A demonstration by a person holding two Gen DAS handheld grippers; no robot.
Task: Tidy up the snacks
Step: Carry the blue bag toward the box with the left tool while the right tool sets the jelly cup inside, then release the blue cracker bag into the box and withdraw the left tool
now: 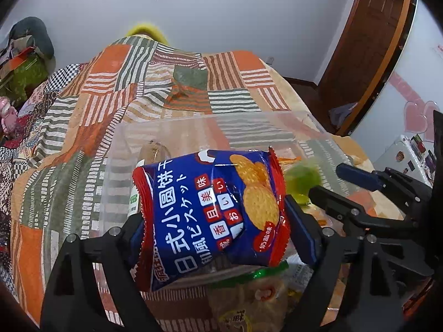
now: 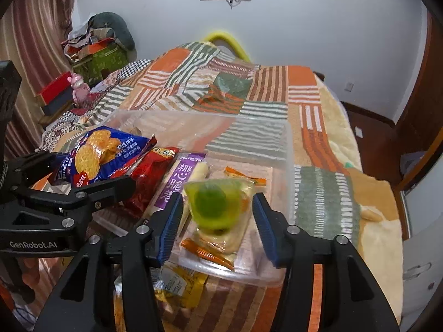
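Observation:
My left gripper (image 1: 218, 224) is shut on a blue and red biscuit bag (image 1: 213, 207) and holds it above the near edge of a clear plastic bin (image 1: 193, 127). The same bag (image 2: 97, 155) shows at the left of the right wrist view. My right gripper (image 2: 218, 221) is open over the bin (image 2: 285, 144). A green jelly cup (image 2: 213, 204), blurred, is between its fingers without touching them. A purple packet (image 2: 177, 182), a red packet (image 2: 149, 174) and orange-edged clear packets (image 2: 210, 251) lie in the bin.
The bin sits on a bed with an orange, green and striped patchwork blanket (image 2: 265, 94). Yellow packets (image 2: 180, 285) lie on the blanket in front of the bin. A green-edged snack bag (image 1: 249, 290) lies under my left gripper. Clutter and boxes (image 2: 91, 55) stand at the far left.

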